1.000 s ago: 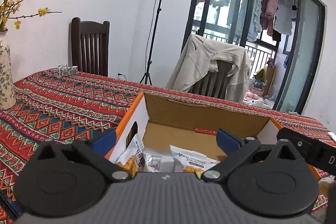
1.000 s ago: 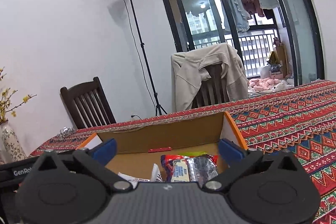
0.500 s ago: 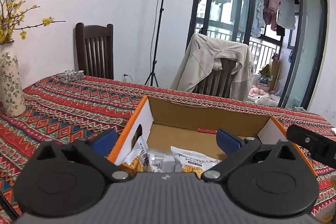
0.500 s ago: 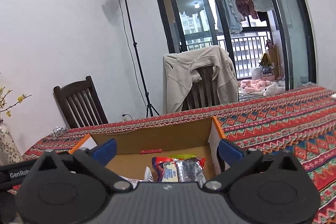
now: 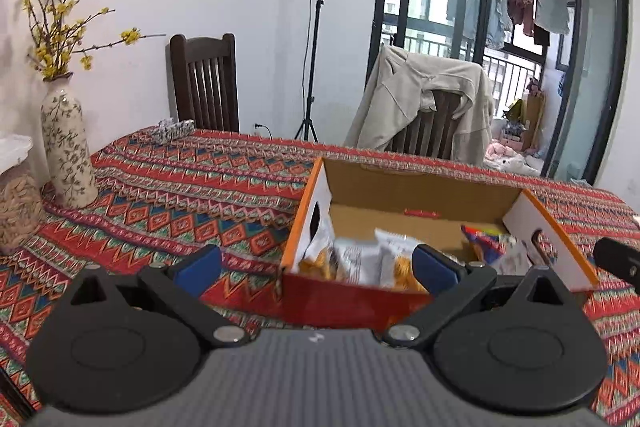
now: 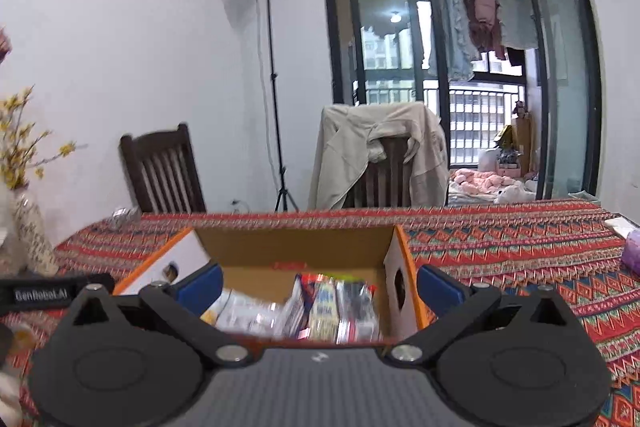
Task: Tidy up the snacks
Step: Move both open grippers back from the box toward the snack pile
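Both pairs of tongs have drawn back and up from the cardboard box [image 5: 420, 195] over the last second: its red front wall, hidden under the left tongs [image 5: 316, 263] a moment ago, now shows in full just ahead of them, and more of the patterned table [image 5: 192, 195] lies open on their left side. The right tongs [image 6: 318, 283] have backed off likewise, so the box now sits framed between their two blue tips. Both pairs stand spread wide and carry nothing. My reading is that a packet has just been dropped in and the hands are pulling clear, either to fetch another snack or because the sorting is nearly done (no loose snack shows clearly on the cloth from either camera).

The box rests on the table straight ahead of both tongs, open-topped, with orange-edged white end flaps. Inside, the snack packets [image 5: 372, 259] stand in a row against the near wall: white-and-yellow ones toward the left tongs' side, red and silver ones [image 6: 340, 307] toward the right tongs' side. The back half of the box floor is bare.
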